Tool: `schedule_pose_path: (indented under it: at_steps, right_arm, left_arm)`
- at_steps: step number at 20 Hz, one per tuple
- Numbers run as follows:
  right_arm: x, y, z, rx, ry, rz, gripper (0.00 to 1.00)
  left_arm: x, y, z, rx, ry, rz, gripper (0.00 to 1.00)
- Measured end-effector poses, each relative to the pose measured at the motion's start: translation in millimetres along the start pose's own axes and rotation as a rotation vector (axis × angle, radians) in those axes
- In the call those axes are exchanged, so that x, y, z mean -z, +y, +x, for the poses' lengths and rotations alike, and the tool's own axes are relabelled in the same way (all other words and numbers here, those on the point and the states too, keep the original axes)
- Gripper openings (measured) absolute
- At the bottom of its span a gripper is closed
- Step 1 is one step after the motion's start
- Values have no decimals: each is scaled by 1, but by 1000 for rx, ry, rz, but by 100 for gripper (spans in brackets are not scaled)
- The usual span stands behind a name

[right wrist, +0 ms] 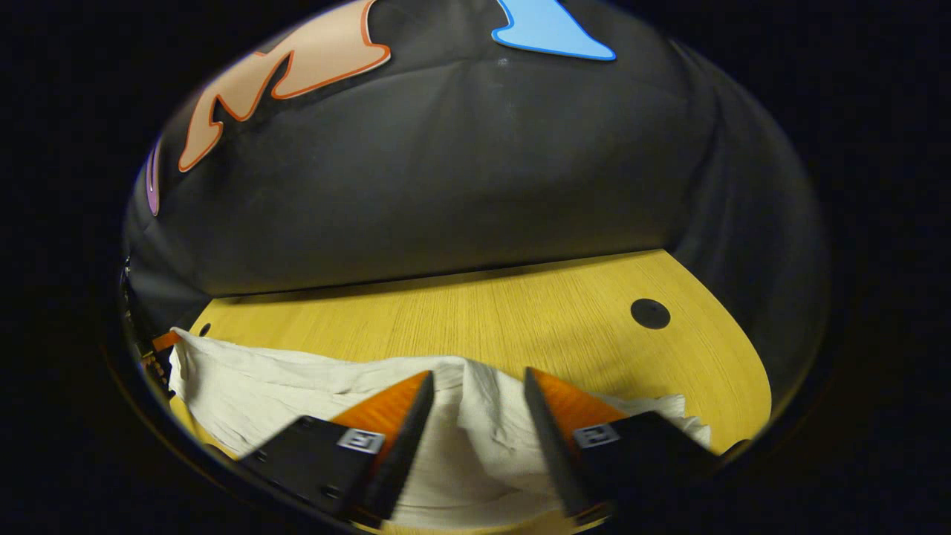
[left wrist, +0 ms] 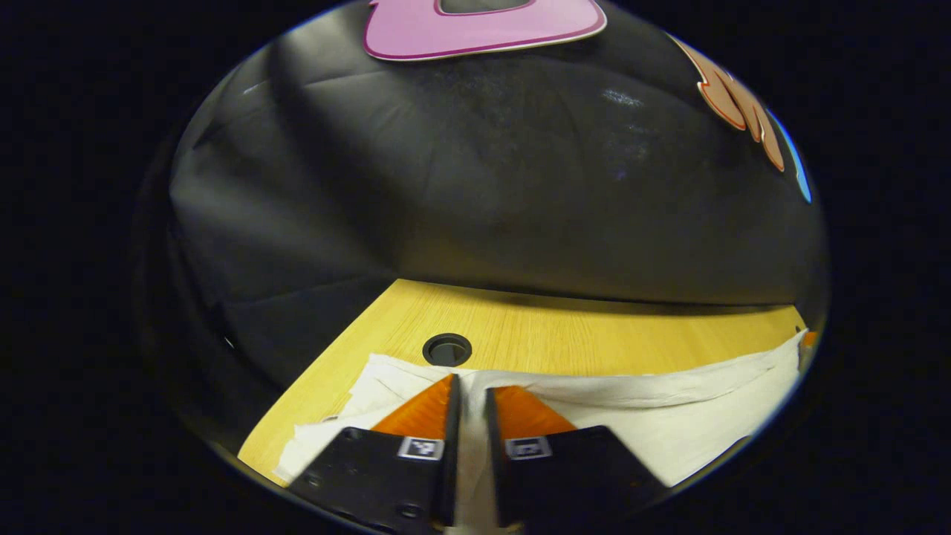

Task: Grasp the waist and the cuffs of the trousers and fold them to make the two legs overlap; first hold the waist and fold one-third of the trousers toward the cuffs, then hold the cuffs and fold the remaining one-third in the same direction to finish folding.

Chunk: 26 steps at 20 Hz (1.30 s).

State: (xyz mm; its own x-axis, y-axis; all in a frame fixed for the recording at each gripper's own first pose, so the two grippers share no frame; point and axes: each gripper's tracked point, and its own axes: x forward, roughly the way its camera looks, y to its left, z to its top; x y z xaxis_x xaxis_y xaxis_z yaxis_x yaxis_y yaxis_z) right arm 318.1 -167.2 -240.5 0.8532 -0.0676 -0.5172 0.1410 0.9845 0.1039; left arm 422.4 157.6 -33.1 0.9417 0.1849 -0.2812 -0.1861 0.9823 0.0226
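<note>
White trousers (left wrist: pixel 691 416) lie lengthwise on the wooden table (left wrist: pixel 565 342). In the left gripper view my left gripper (left wrist: pixel 472 385) has its fingers nearly together, pinching a thin strip of the cloth at one end. In the right gripper view the trousers (right wrist: pixel 282 394) rise into a wrinkled hump between the fingers of my right gripper (right wrist: pixel 479 371). Those fingers stand wider apart, and the bunched cloth fills the gap and touches both. The left gripper (right wrist: pixel 160 343) shows small at the cloth's far left corner. The right gripper (left wrist: pixel 807 339) shows as a small tip at the cloth's far right end.
A round cable hole (left wrist: pixel 446 348) sits in the table just beyond the cloth by the left gripper, and another hole (right wrist: pixel 650 313) lies to the right beyond the right gripper. The black booth wall (right wrist: pixel 461 200) stands along the table's far edge.
</note>
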Motion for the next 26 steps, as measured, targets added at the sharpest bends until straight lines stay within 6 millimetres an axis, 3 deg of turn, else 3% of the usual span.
schedule_pose_path:
  at_steps: [1,2,3,4,6,8,11,14,18,22,26]
  right_arm:
    - [-4,0,-7,-7,-2,5,100]
    - [-8,-2,-13,-7,-12,6,98]
    - [-14,-7,-21,-2,-22,4,93]
    - [-20,-10,-30,2,-36,6,97]
    - [-35,-22,-54,8,-77,23,93]
    - [-47,-43,-80,33,-106,47,97]
    - [-49,-85,-109,77,-119,80,92]
    - [-33,-131,-124,141,-112,60,93]
    - [12,-158,-124,147,-38,99,93]
    - [55,-162,-110,110,32,138,97]
    - [79,-161,-88,68,69,245,93]
  left_arm:
    - [4,0,-4,-2,0,-26,68]
    - [-4,2,-17,-16,-4,-45,99]
    - [-7,0,-21,-13,-6,-60,94]
    - [-13,-1,-29,1,-17,-74,93]
    - [-26,-2,-50,17,-46,-72,96]
    - [-33,-1,-75,19,-66,-44,96]
    - [-43,-5,-120,27,-96,-9,96]
    - [-41,-5,-163,22,-113,3,96]
    - [-24,-5,-219,-15,-125,-8,96]
    - [-6,-14,-262,-49,-130,-32,95]
    - [14,-27,-291,-94,-125,-44,95]
